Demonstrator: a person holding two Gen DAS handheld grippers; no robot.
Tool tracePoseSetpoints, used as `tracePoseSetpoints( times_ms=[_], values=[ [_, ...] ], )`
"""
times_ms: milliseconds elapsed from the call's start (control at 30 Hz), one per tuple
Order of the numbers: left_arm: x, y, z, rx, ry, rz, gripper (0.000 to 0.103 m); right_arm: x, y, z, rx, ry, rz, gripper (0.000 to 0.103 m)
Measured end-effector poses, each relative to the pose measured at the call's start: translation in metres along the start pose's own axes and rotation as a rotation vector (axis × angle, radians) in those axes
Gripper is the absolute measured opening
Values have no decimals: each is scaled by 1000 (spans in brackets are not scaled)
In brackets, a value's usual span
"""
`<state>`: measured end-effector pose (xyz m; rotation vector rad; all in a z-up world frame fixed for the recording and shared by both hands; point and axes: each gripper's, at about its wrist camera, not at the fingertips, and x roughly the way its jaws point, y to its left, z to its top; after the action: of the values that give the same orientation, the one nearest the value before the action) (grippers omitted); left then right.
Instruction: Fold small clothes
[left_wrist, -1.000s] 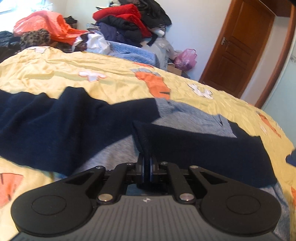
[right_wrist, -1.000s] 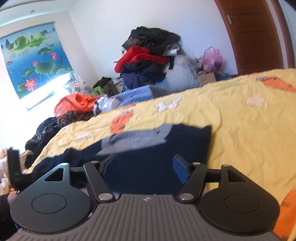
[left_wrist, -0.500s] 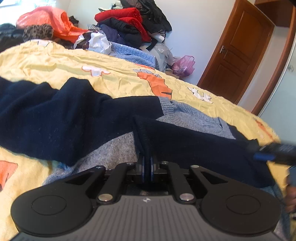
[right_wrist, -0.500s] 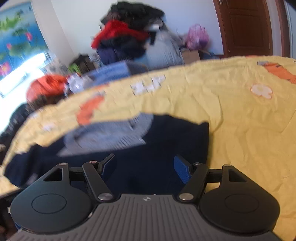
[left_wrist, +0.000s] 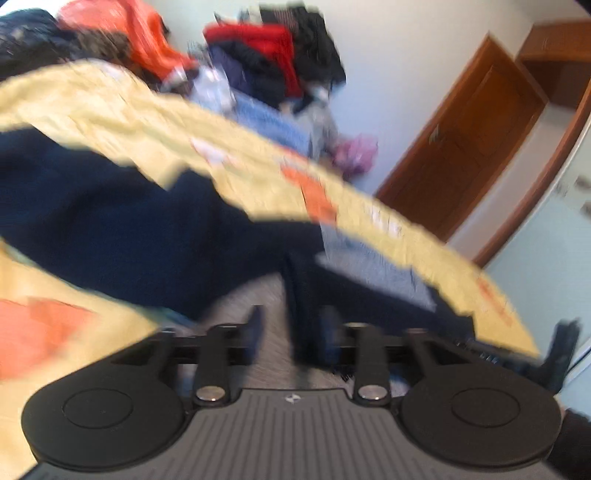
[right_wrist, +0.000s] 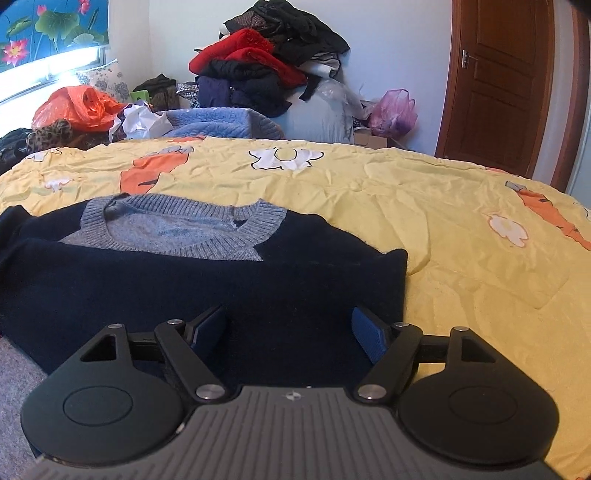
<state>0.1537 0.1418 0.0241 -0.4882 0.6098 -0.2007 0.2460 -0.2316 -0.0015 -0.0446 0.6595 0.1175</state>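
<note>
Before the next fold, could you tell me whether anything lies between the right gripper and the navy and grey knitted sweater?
Nothing visible does: the right gripper, jaws opening and empty, sits directly over the navy and grey knitted sweater.

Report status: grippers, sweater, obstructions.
Left gripper jaws opening, sleeve edge between, not pinched. Right gripper jaws opening over sweater, empty. Sweater flat on bedspread. Nothing in the way.

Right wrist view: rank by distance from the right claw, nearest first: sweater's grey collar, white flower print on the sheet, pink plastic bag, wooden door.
1. grey collar, ahead and left, on the navy sweater below the right claw.
2. white flower print, mid-bed, centre.
3. pink plastic bag, beyond the bed, right.
4. wooden door, far right, slightly behind the bag.
</note>
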Motion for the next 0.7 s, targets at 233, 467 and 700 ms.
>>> tracePoseSetpoints(
  times_ms=[233, 467, 700],
  values=[
    [-87, 143, 56, -473, -311, 285, 77, -1, -3, 0, 22, -6, 16, 78],
    [-83, 233, 75, -752, -313, 345, 76, -1, -3, -1, 26, -7, 18, 79],
    [-57, 252, 77, -788, -310, 403, 29, -1, -3, -1, 26, -7, 17, 79]
  ],
)
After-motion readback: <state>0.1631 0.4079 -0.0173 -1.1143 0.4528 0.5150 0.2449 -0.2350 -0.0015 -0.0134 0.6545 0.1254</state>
